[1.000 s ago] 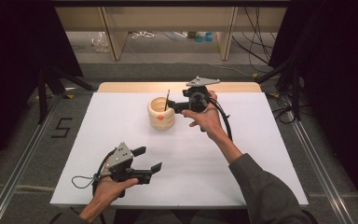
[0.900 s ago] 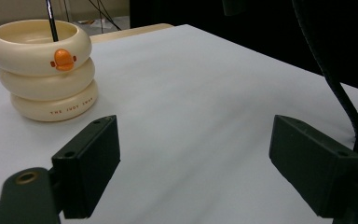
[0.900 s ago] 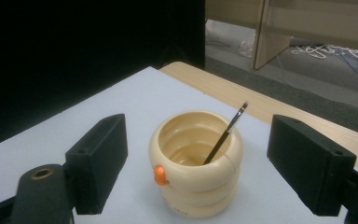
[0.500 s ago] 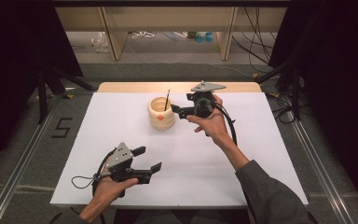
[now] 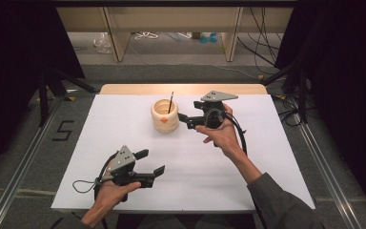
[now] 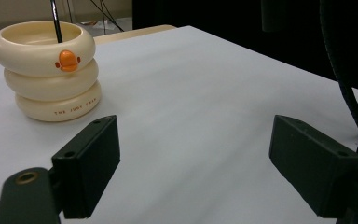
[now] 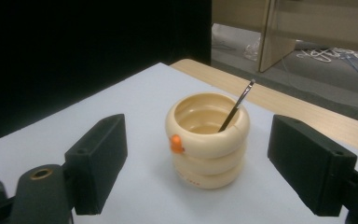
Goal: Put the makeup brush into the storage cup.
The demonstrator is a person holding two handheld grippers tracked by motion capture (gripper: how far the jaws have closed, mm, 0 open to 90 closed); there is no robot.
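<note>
A cream pot (image 5: 165, 116) shaped like three stacked rings, with an orange duck bill on its side, stands at the far middle of the white table (image 5: 267, 157). A thin dark stick (image 5: 171, 101) leans inside it. My right gripper (image 5: 186, 120) is open just right of the pot, jaws pointing at it and holding nothing. In the right gripper view the pot (image 7: 207, 140) and stick (image 7: 235, 107) sit ahead of the open right gripper (image 7: 196, 163). My left gripper (image 5: 150, 162) rests open near the front left, empty. Its own view shows the pot (image 6: 46, 79) far off to the left of the left gripper (image 6: 193, 168).
A strip of wooden tabletop (image 5: 181, 88) runs along the far edge of the white sheet. A black cable (image 6: 342, 70) hangs at the right of the left gripper view. Metal rails (image 5: 24, 167) flank the table on the floor. Bare white surface lies between the two grippers.
My right gripper has drawn back a little from the pot, toward the near side. The stick stays leaning in the pot. The left gripper has not moved.
</note>
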